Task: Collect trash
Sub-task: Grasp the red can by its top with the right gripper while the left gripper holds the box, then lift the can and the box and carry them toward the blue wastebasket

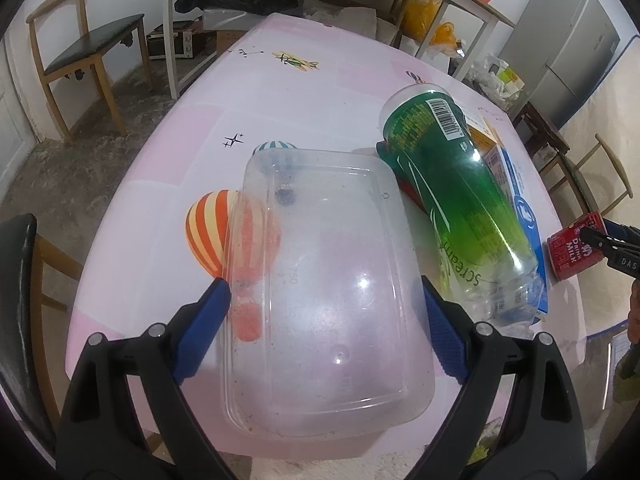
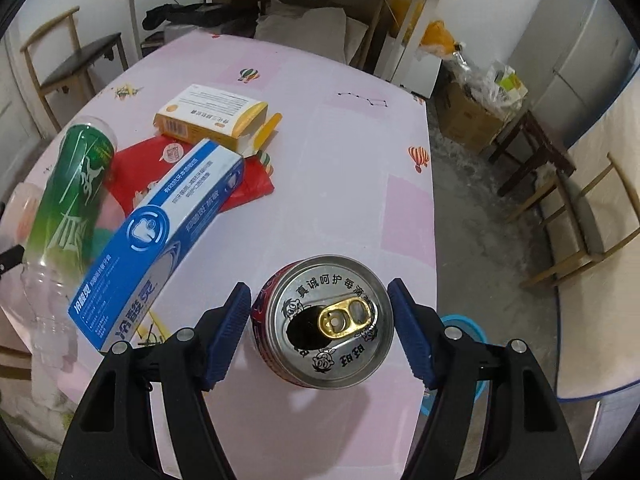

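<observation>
A: What's the right gripper (image 2: 319, 326) doing?

B: It's angled steeply down over the red milk can (image 2: 326, 322) near the tabletop's (image 2: 340, 160) right edge. The can stands upright, opened top facing up, between the jaws. Both pads look right at its sides, but I can't tell if they press.

A: And the left gripper (image 1: 326, 330)?

B: It's tilted down too, jaws wide, clamping the clear plastic container (image 1: 320, 280) across its width, long axis pointing away. The green bottle (image 1: 460, 200) lies beside it.

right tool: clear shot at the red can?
Probably yes. The right tool already straddles the upright red can, fingers open on either side, nothing between; the blue box lies off to one side.
</observation>
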### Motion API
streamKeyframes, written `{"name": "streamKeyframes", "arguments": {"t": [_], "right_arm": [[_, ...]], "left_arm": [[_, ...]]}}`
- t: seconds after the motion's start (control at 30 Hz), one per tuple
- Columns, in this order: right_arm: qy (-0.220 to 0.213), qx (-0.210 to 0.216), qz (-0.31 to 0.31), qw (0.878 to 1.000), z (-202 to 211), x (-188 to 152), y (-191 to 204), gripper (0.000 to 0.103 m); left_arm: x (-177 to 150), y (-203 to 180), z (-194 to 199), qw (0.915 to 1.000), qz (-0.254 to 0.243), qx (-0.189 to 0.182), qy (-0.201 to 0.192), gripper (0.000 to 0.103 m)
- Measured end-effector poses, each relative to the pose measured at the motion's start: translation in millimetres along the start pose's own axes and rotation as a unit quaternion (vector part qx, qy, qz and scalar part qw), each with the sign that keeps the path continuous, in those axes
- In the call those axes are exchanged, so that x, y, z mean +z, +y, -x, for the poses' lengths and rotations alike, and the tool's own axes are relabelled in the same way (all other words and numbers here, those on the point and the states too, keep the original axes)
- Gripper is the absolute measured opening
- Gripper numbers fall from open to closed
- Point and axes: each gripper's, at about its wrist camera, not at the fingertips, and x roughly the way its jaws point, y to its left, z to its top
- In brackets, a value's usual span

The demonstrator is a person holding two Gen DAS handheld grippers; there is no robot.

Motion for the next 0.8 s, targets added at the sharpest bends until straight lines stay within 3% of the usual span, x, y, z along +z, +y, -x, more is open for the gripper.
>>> {"name": "streamKeyframes", "arguments": {"t": [0.1,0.37,0.8], "right_arm": [[-0.002,0.027,-0.006,1.000,-2,-1,2,0.069],[0.005,0.051,-0.039,0.998,-13,-3,-3,0.072],[-0.015,0.063,-0.056,0.996,-15,-7,-4,0.072]], "left_arm": [[1,0,0,1.0000,0.005,-0.002,0.002,0.088],[5,-4,-4,0.9999,0.010,0.007,0.005,0.088],[6,-9,-6,0.9998,-0.008,0.020,-0.001,0.086]]}}
